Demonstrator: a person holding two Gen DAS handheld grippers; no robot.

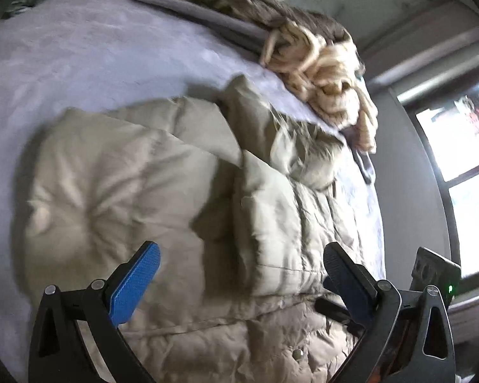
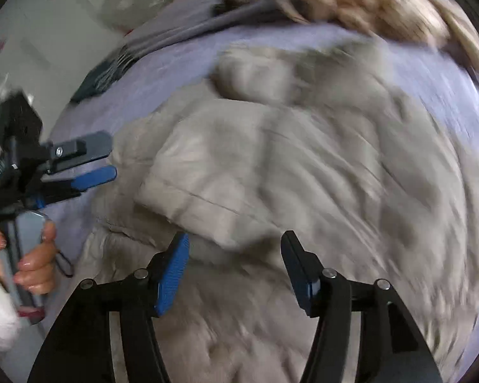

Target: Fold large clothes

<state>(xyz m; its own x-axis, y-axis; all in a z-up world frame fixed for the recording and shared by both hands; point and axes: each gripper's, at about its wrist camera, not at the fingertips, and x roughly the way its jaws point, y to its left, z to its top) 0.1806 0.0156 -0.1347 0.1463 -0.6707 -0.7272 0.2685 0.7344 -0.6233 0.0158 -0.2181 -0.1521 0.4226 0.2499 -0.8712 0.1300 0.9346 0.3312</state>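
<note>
A beige quilted puffer coat (image 1: 163, 185) lies spread on a lavender bed cover (image 1: 79, 63), with a sleeve folded over its body. It fills the right wrist view (image 2: 287, 159) too, blurred. My left gripper (image 1: 242, 265) is open and empty just above the coat. It also shows at the left of the right wrist view (image 2: 111, 159), open, at the coat's edge. My right gripper (image 2: 234, 252) is open and empty above the folded sleeve edge (image 2: 188, 204).
A cream chunky knit blanket (image 1: 329, 73) and a grey throw (image 1: 207, 19) lie at the far side of the bed. A window (image 1: 463, 159) is at the right. A dark fringed cloth (image 2: 105, 73) lies at the bed's far left.
</note>
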